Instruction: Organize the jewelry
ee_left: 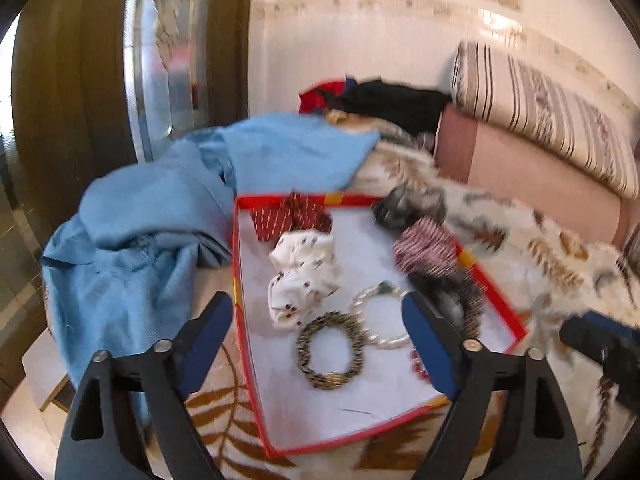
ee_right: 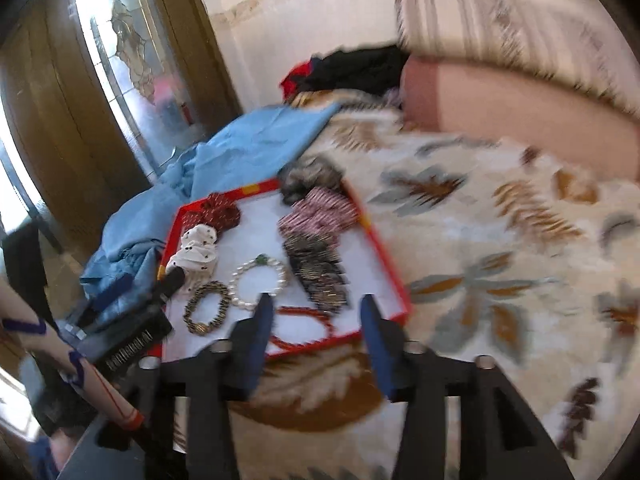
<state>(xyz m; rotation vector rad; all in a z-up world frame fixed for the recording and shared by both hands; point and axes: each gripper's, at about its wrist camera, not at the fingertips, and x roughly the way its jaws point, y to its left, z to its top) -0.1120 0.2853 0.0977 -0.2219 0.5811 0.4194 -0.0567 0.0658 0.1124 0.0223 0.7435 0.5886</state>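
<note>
Bracelets (ee_left: 330, 350) in red-rimmed box (ee_left: 240, 280)

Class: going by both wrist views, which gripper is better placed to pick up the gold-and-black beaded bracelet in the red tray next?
Probably the left gripper: its open jaws frame the gold-and-black bracelet, while the right gripper points past it.

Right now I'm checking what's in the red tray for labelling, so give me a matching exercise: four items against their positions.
Items:
1. pearl bracelet
2. gold-and-black beaded bracelet
3. white scrunchie
4. red patterned scrunchie

Positions in the red tray:
A. far left corner
B. nearest the left gripper, left of the pearls
C. centre-left, behind the beaded bracelet
D. middle, bearing a green bead

Pairs: 1-D, 2-B, 3-C, 4-A
</note>
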